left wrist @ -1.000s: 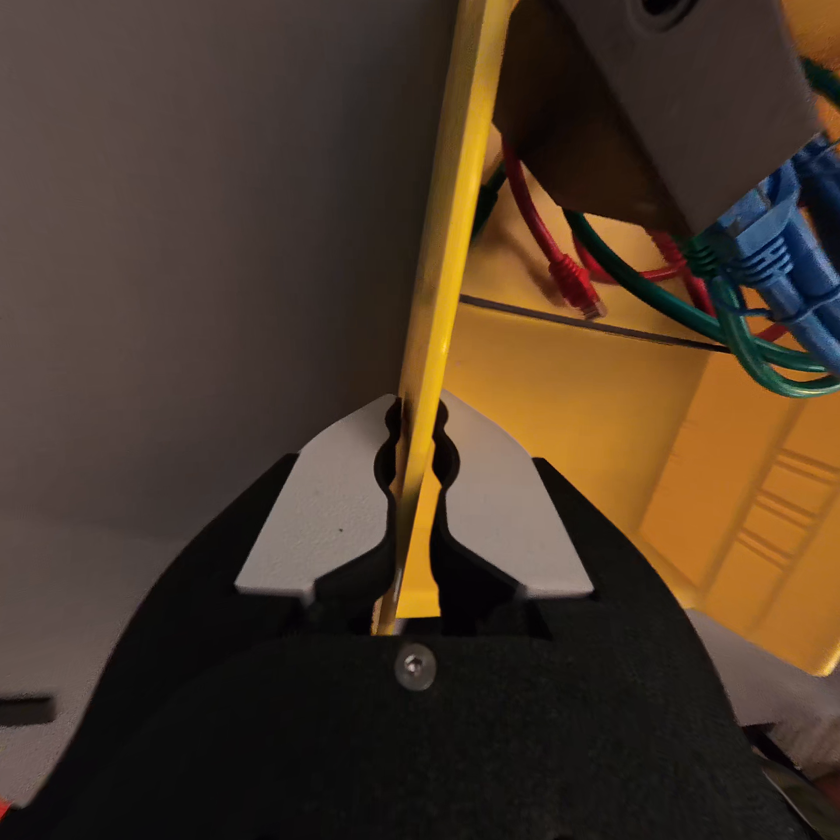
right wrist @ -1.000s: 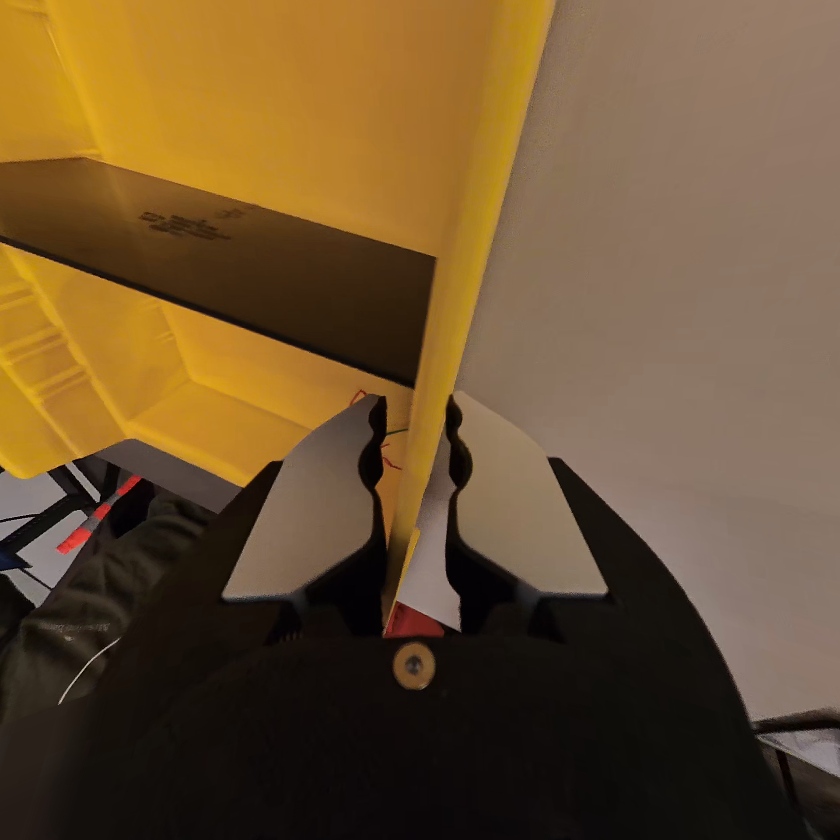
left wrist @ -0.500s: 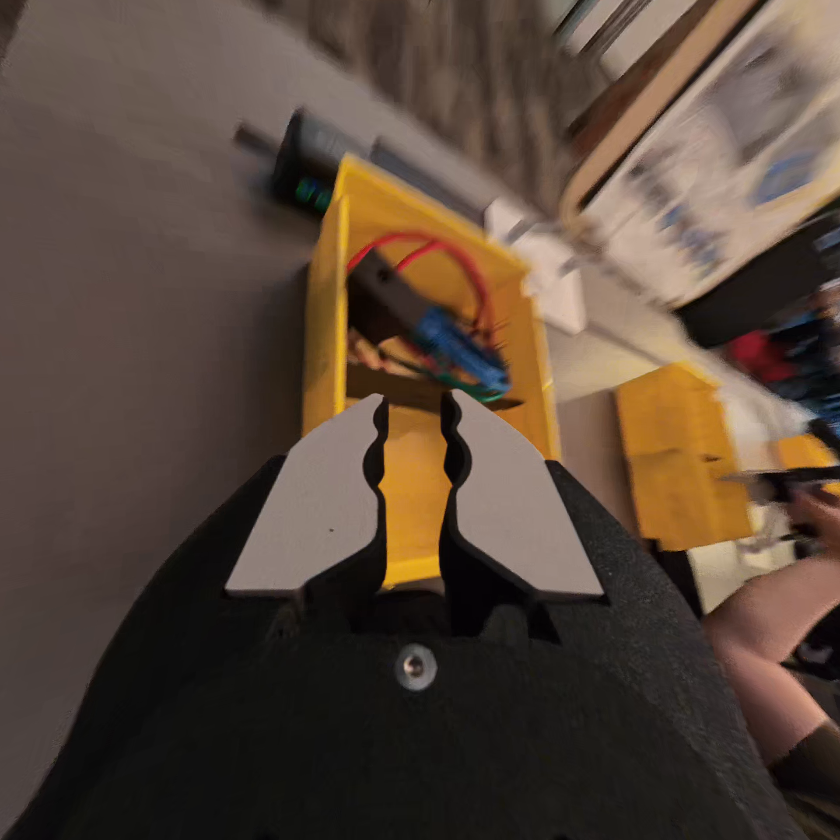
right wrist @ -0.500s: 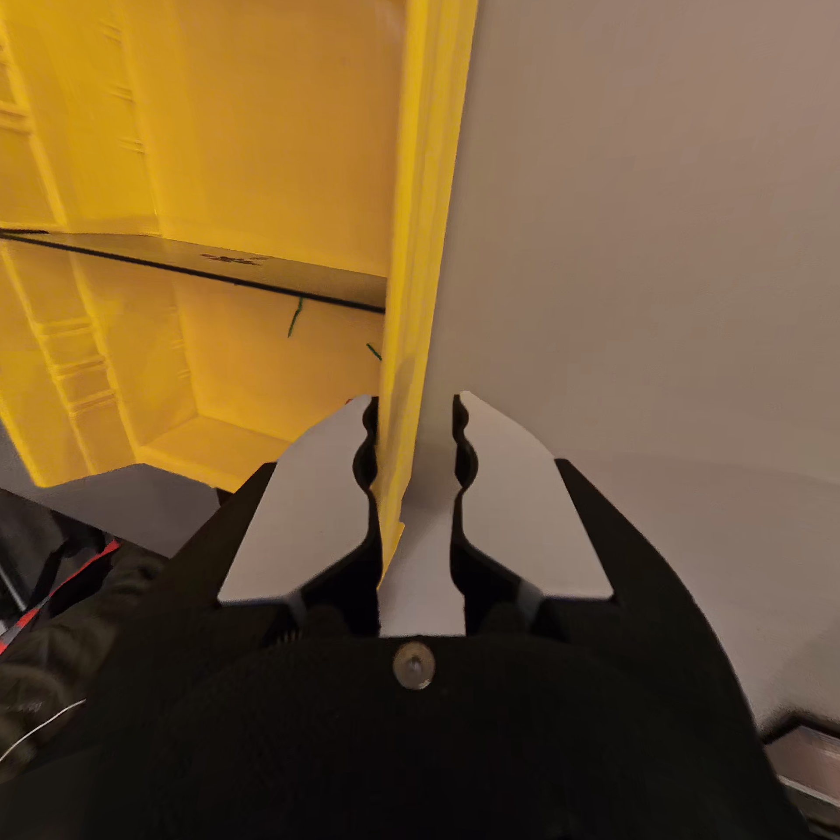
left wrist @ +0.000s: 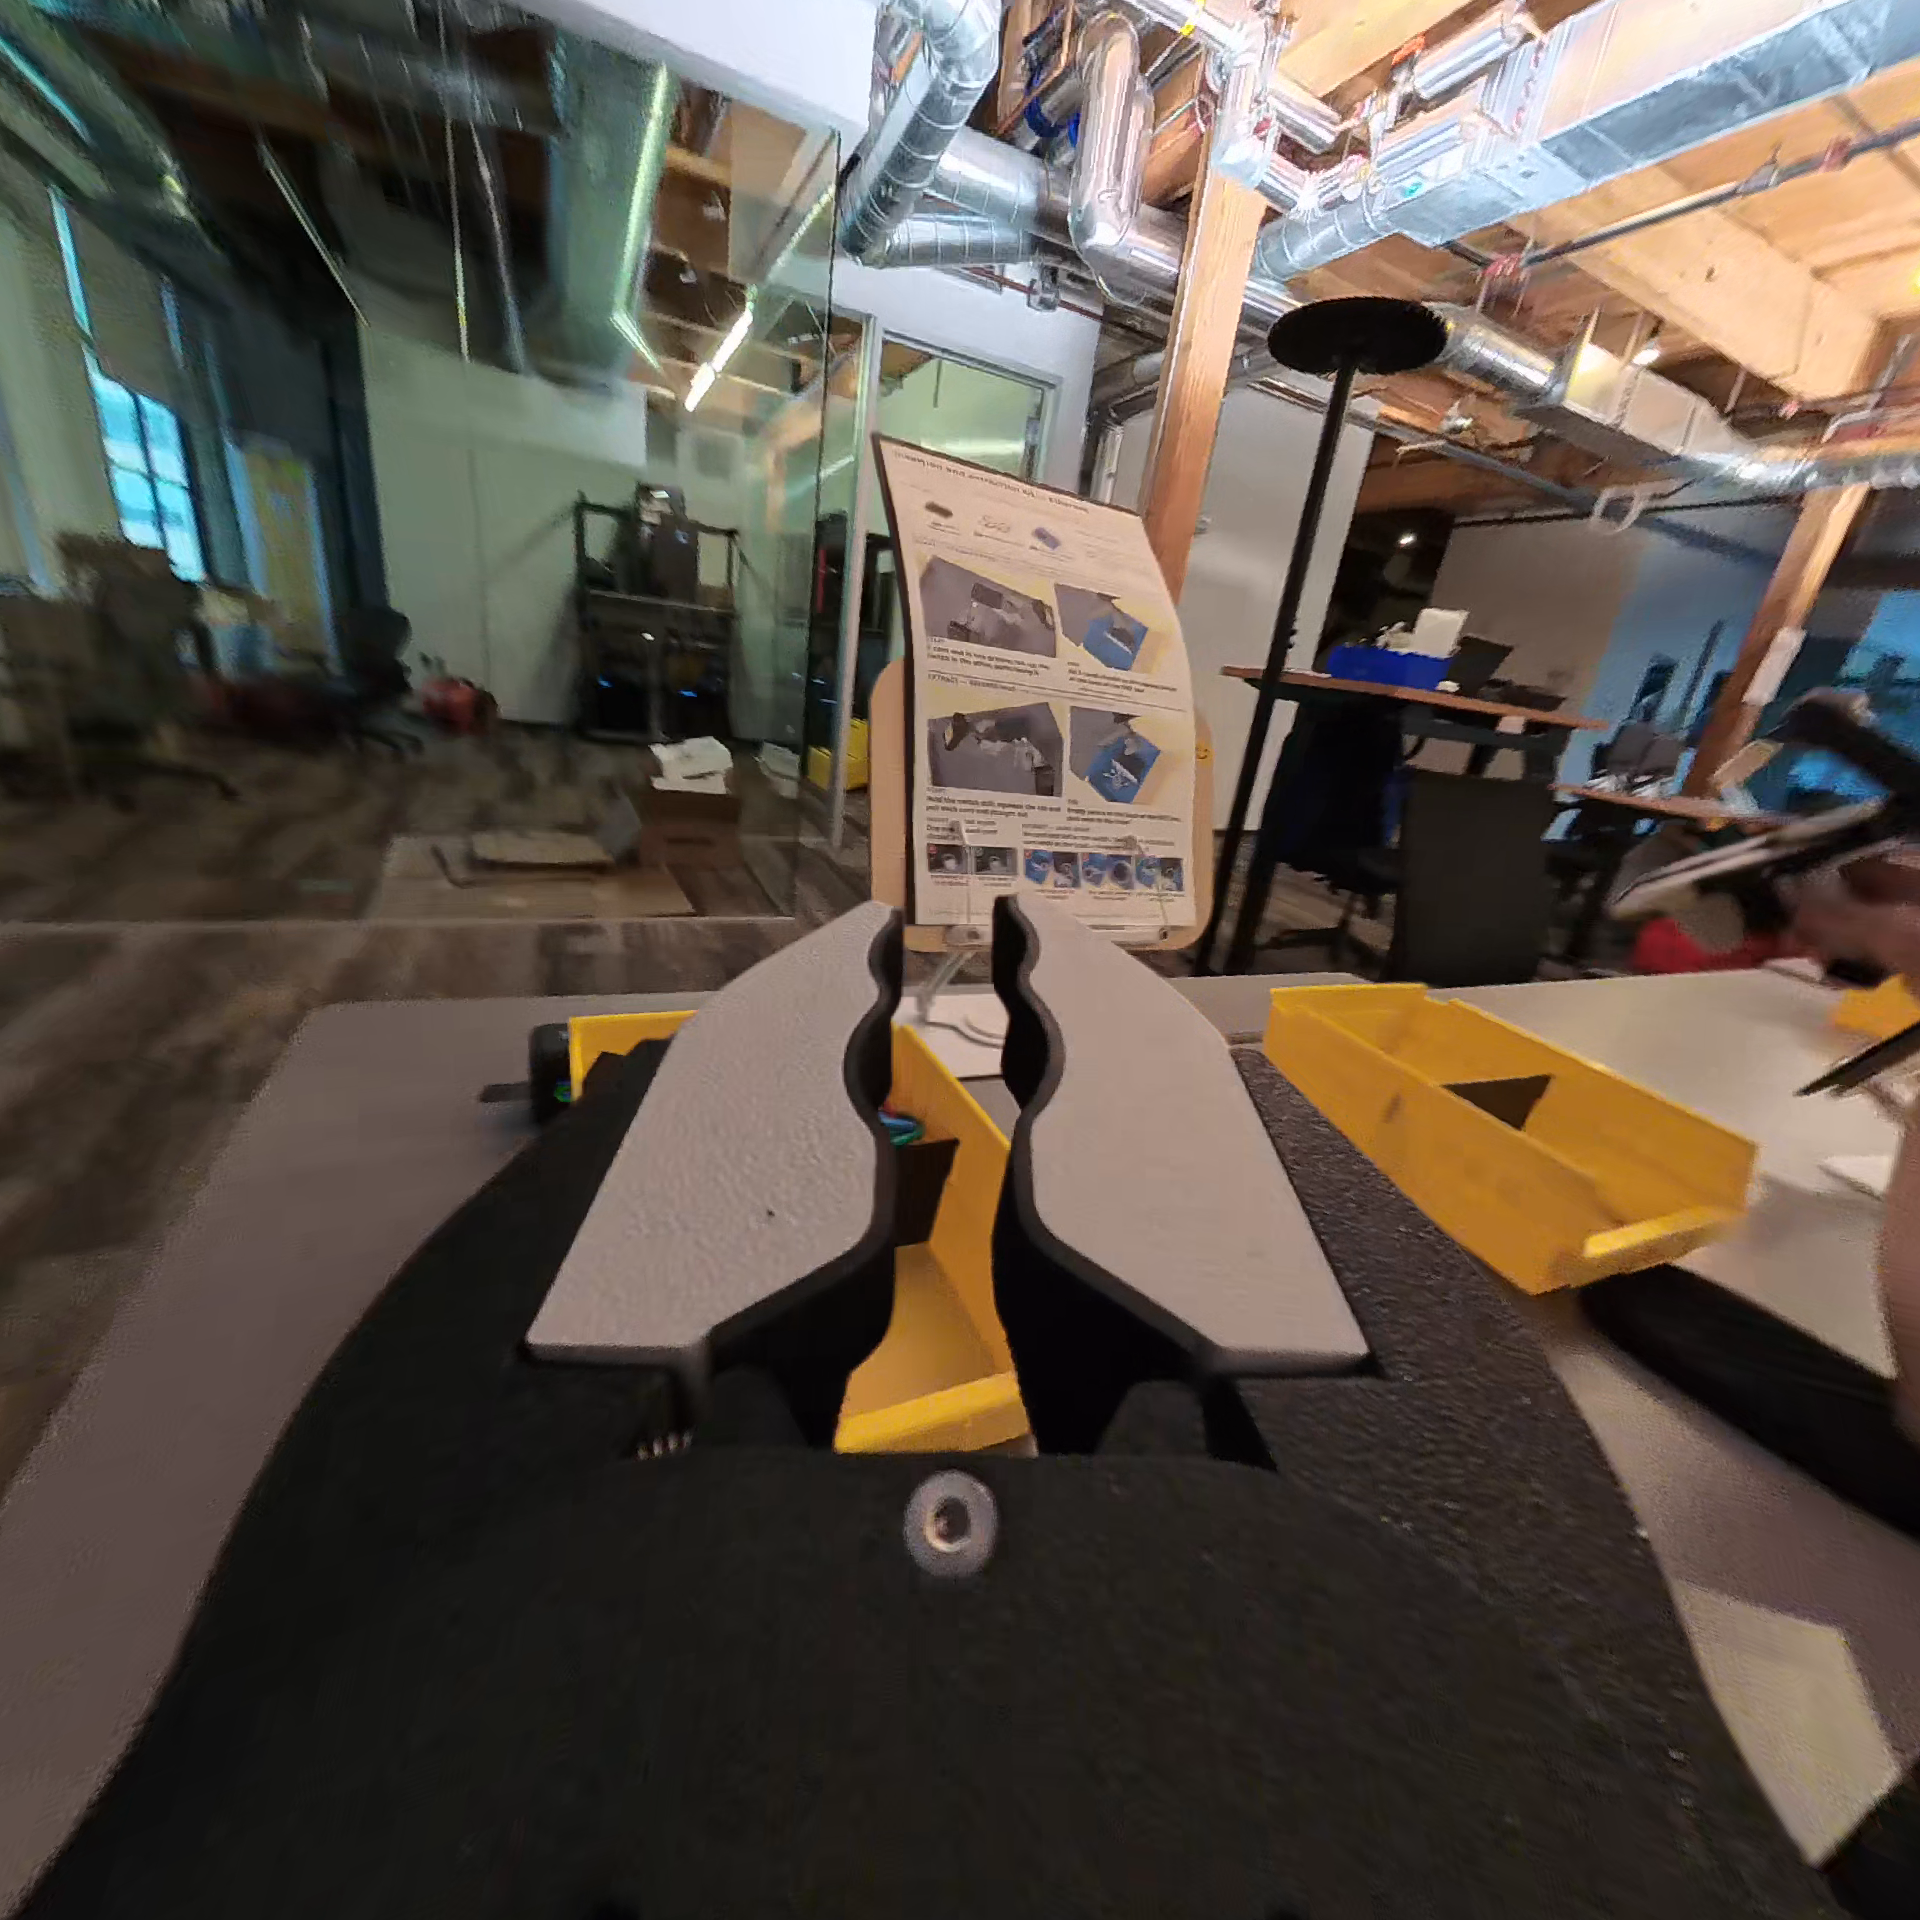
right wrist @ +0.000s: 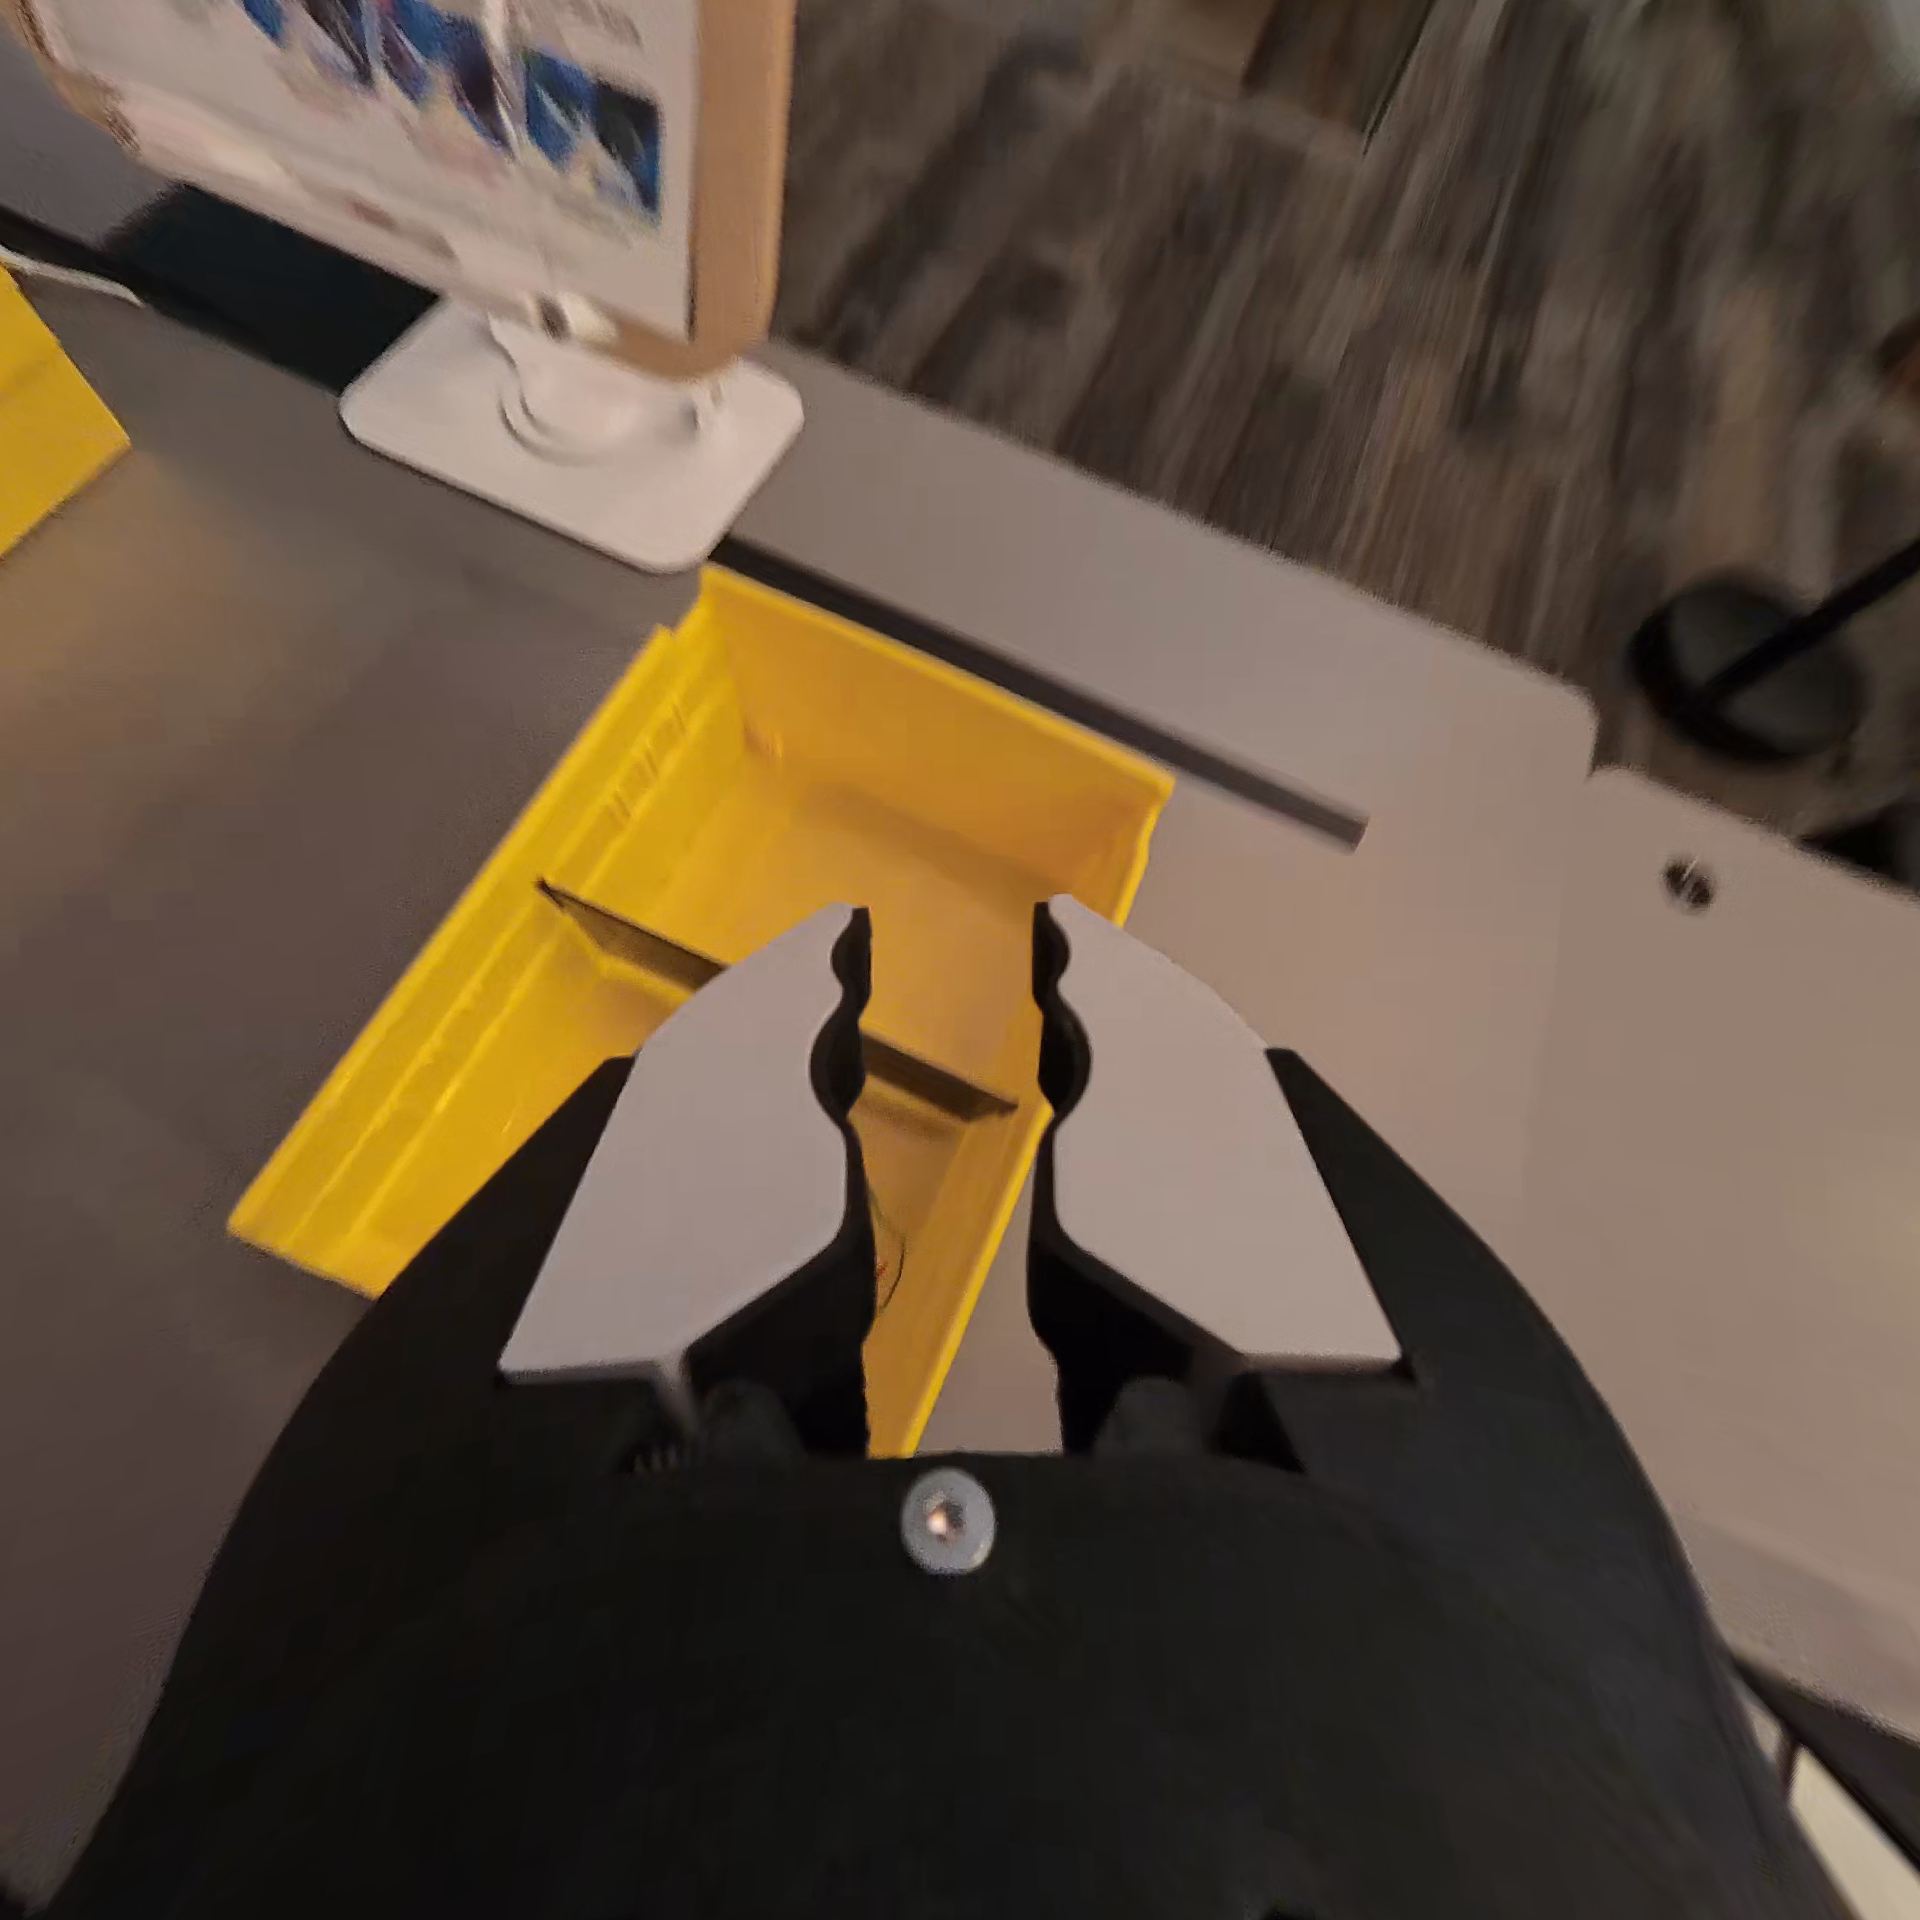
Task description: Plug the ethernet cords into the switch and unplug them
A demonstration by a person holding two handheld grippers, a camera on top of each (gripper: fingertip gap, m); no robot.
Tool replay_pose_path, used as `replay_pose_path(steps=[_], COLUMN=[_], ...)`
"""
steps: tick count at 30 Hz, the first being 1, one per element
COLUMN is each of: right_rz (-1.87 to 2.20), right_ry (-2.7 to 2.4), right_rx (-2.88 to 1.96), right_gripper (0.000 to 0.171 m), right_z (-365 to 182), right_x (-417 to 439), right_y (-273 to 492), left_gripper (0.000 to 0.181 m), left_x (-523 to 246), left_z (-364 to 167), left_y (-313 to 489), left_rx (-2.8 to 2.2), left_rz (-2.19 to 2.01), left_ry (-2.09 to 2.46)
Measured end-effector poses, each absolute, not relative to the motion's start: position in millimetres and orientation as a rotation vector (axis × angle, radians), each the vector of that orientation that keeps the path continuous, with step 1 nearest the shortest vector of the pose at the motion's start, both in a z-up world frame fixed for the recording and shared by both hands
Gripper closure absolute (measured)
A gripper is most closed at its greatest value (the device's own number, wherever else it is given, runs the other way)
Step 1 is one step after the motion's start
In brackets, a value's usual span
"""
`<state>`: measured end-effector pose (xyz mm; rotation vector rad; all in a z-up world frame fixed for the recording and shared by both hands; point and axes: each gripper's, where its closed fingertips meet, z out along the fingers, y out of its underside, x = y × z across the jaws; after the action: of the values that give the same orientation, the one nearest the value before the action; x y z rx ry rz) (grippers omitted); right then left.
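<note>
Yellow bins sit on the grey table (left wrist: 312,1195). The left gripper (left wrist: 940,925) hangs raised over one yellow bin (left wrist: 940,1382), fingers narrowly parted and empty; a glimpse of blue and green cords (left wrist: 902,1127) shows inside, the switch itself hidden. The right gripper (right wrist: 951,914), fingers wider apart and empty, hovers over an empty divided bin (right wrist: 727,790). Judging by this, no plugging or unplugging is in hand; whether any remains cannot be told

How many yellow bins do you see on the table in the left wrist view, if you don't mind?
2, maybe more: one yellow bin sits behind the left gripper; a second bin lies to its right. A yellow scrap at the right edge may be another.
</note>
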<state>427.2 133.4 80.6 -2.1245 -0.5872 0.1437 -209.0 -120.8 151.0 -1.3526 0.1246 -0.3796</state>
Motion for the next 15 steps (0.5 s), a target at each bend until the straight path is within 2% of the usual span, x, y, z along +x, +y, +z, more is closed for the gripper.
replay_pose_path(steps=[7,15], right_rz=[0.094,0.281], right_ry=[-0.613,-0.615], right_rx=[-1.772,-1.306], right_gripper=[0.140,0.140], right_z=[142,196], right_x=[396,364], right_y=[133,104], left_gripper=[0.153,0.146], left_x=[-171,-134], left_z=[140,186], left_y=[-157,-203], left_rx=[-1.387,-1.269], left_rz=[-0.254,-0.115], left_ry=[0.260,0.355])
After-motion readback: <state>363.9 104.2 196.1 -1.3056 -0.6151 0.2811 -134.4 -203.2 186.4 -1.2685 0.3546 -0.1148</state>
